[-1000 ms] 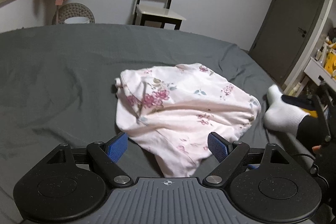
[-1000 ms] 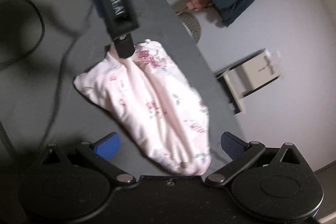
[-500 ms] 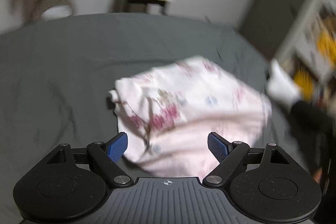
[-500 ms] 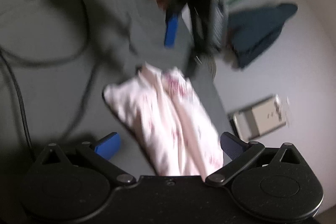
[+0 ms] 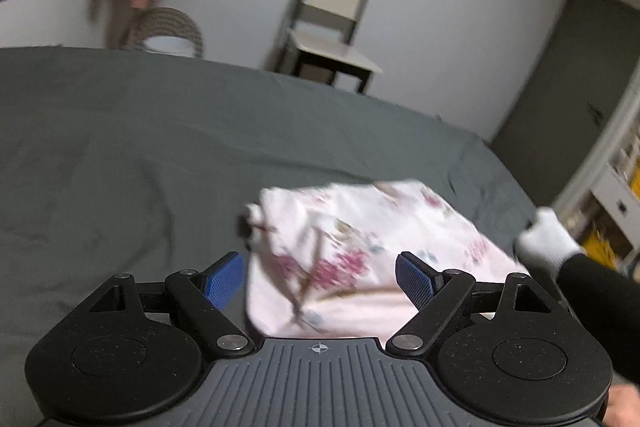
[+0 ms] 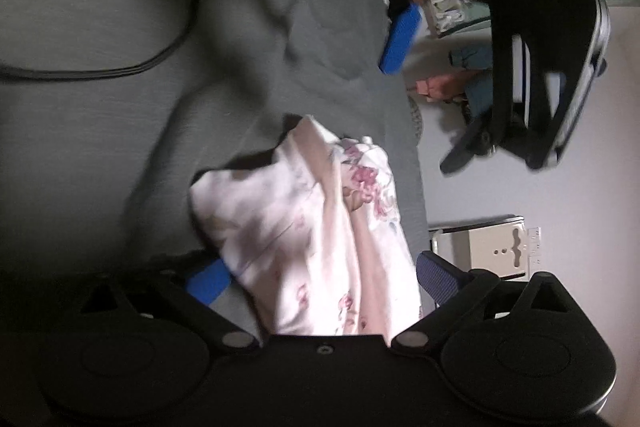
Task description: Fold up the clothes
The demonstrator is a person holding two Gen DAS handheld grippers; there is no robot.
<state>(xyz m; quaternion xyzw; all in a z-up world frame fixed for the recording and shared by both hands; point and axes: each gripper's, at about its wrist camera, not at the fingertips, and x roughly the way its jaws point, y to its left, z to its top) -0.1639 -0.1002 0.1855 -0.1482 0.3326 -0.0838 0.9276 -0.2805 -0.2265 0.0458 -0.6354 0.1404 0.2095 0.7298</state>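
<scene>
Left wrist view has the floral garment [image 5: 360,255] bunched on the grey bed [image 5: 120,155] at lower centre of the frame, directly ahead of the left claw [image 5: 320,281], whose blue pads stand spread with the cloth's near edge lying between them but unpinched; right wrist view shows the right claw [image 6: 320,275] likewise spread and empty, the garment [image 6: 312,227] running lengthwise from its mouth toward frame centre (blurred, so its hems cannot be told); both claws sit near, at opposite ends, each seemingly placed to pinch its own end.
</scene>
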